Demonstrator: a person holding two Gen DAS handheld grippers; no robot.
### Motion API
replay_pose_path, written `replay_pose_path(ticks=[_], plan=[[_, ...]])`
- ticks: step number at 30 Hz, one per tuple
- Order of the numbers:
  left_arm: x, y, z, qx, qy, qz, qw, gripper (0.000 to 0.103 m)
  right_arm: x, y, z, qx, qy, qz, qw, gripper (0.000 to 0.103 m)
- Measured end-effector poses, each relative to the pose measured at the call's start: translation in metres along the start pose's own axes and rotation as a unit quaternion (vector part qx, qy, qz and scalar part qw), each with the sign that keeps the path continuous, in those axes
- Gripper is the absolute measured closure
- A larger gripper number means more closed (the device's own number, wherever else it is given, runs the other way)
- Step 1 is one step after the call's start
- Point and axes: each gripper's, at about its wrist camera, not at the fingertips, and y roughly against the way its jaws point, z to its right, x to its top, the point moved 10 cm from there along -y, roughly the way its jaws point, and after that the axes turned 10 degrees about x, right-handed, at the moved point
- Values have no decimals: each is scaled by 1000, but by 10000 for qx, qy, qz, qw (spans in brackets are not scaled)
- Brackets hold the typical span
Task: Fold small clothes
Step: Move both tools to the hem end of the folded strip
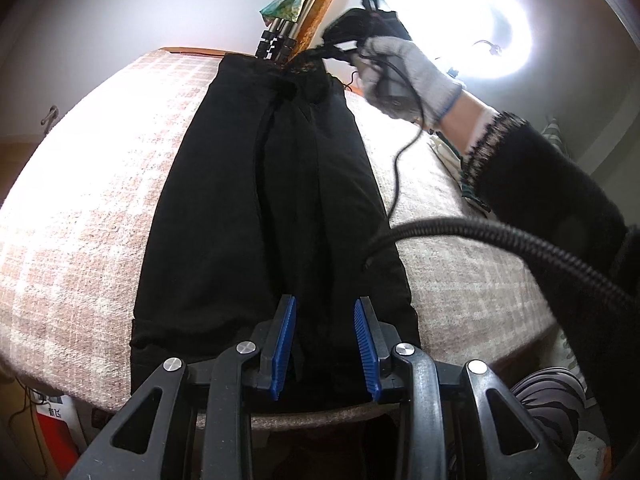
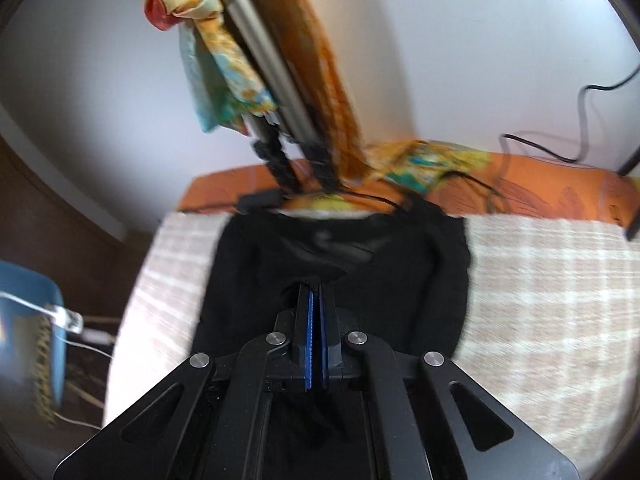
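Note:
A black garment (image 1: 264, 208) lies stretched lengthwise on a table under a pink and white checked cloth (image 1: 80, 216). My left gripper (image 1: 325, 344) hangs over the garment's near hem. Its blue pads stand apart, with black fabric below them and none visibly pinched. At the far end a person's gloved hand (image 1: 408, 76) holds my right gripper (image 1: 340, 46), which lifts the garment's lacy far edge. In the right wrist view the right gripper (image 2: 315, 294) is shut, its pads pressed together on a raised peak of the black garment (image 2: 360, 272).
Tripod legs (image 2: 280, 160) with a colourful scarf (image 2: 220, 92) stand at the table's far edge on an orange cloth (image 2: 540, 192). Black cables (image 1: 400, 152) trail over the table's right side. A bright ring light (image 1: 472, 20) glares there. A blue basket (image 2: 28, 320) sits low on the left.

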Motion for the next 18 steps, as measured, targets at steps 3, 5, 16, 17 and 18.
replay_pose_path(ticks=[3,5,16,17,18], plan=[[1,1,-8,83,57,6,9999,74,4,-31,-12,57,-14,-131,9999,101],[1,3,-15,165,105,31,9998,74,1,-47,-13,-69,44,-269,9996,98],[-3,21,-30,524,-330,305,9976,72,0,35,-41,130,169,93,9997,64],[-4,22,-31,568,-410,349,9969,72,-4,55,-45,119,213,178,9995,64],[-5,24,-31,613,-474,397,9962,72,-8,70,-48,100,245,238,9994,64]])
